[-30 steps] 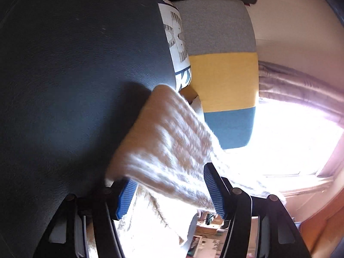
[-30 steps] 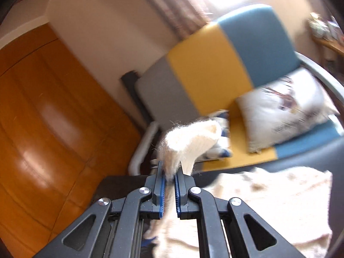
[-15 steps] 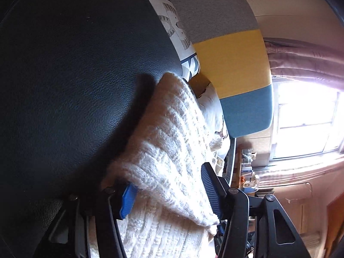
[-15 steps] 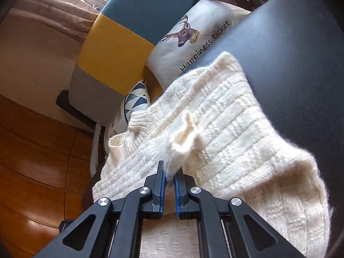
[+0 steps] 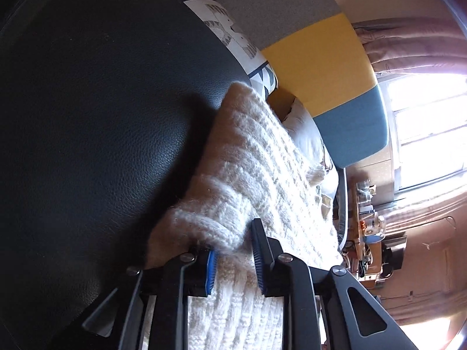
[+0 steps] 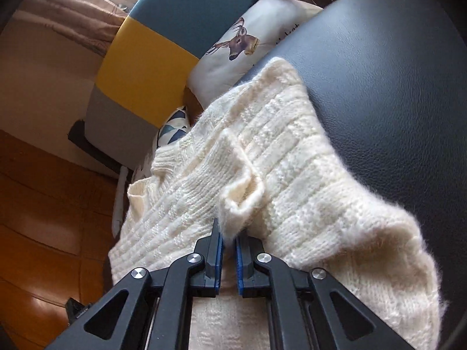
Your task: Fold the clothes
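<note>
Lying part-folded on the black table (image 6: 394, 67), cream sweater (image 6: 292, 157): right gripper (image 6: 228, 243) clamped on its cuff, left gripper (image 5: 233, 250), jaws just closing, bunching a fold; risk: thick fluffy knit slipping loose, fold landing crooked near the far edge.

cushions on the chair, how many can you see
2. The deer cushion leans against the chair back, behind the sweater. The triangle-print cushion sits lower, to its left, partly covered by the sweater. More may be hidden.
</note>
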The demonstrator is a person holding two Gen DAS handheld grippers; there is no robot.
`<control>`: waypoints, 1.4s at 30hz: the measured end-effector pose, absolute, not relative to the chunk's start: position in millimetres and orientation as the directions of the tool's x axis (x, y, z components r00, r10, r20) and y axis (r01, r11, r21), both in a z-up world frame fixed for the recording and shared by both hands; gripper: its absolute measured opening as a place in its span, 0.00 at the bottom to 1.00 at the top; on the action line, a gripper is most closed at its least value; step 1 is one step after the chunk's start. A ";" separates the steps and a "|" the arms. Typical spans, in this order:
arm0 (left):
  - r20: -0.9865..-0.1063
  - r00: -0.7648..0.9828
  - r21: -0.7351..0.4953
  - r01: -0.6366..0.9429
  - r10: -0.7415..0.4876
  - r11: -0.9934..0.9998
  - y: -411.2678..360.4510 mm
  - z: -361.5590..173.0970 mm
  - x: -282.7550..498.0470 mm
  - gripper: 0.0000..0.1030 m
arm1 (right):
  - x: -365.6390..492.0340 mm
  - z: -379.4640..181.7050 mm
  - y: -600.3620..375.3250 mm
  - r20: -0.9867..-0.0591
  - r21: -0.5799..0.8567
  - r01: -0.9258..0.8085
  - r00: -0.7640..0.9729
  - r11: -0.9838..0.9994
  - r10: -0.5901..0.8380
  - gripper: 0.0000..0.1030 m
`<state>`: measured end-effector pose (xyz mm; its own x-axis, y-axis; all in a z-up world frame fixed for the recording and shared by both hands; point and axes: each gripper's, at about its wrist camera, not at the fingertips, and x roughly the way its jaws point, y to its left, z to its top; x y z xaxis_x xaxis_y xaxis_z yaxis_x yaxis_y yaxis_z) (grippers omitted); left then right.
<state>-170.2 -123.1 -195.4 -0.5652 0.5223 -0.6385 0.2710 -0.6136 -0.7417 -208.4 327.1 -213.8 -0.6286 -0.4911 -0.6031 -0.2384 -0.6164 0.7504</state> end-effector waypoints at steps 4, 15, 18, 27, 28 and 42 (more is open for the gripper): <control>-0.600 -0.563 -0.783 0.269 0.569 -0.560 -129.0 -202.5 -165.3 0.19 | -204.5 -216.5 340.4 -0.566 0.800 -0.266 -0.632 -0.538 -0.529 0.13; -0.520 -0.622 -0.831 0.211 0.586 -0.514 -194.6 -182.0 -163.5 0.51 | -193.0 -142.5 318.6 -0.603 0.654 -0.097 -0.666 -0.750 -0.440 0.24; -0.551 -0.616 -0.802 0.203 0.564 -0.562 -201.3 -181.1 -194.9 0.52 | -206.8 -135.7 285.4 -0.628 0.602 -0.008 -0.623 -0.798 -0.467 0.24; -0.547 -0.526 -0.801 0.101 0.651 -0.591 -181.3 -199.5 -272.0 0.57 | -229.5 -176.9 244.0 -0.769 0.423 0.057 -0.504 -0.904 -0.392 0.23; -0.533 -0.521 -0.808 0.079 0.667 -0.584 -177.6 -200.6 -278.2 0.58 | -226.8 -179.8 246.6 -0.753 0.441 0.063 -0.517 -0.896 -0.407 0.23; -0.646 -0.579 -0.499 -0.172 0.497 -0.849 -122.8 -149.9 -276.9 0.12 | -218.2 -196.4 263.7 -0.697 0.515 0.036 -0.564 -0.856 -0.443 0.10</control>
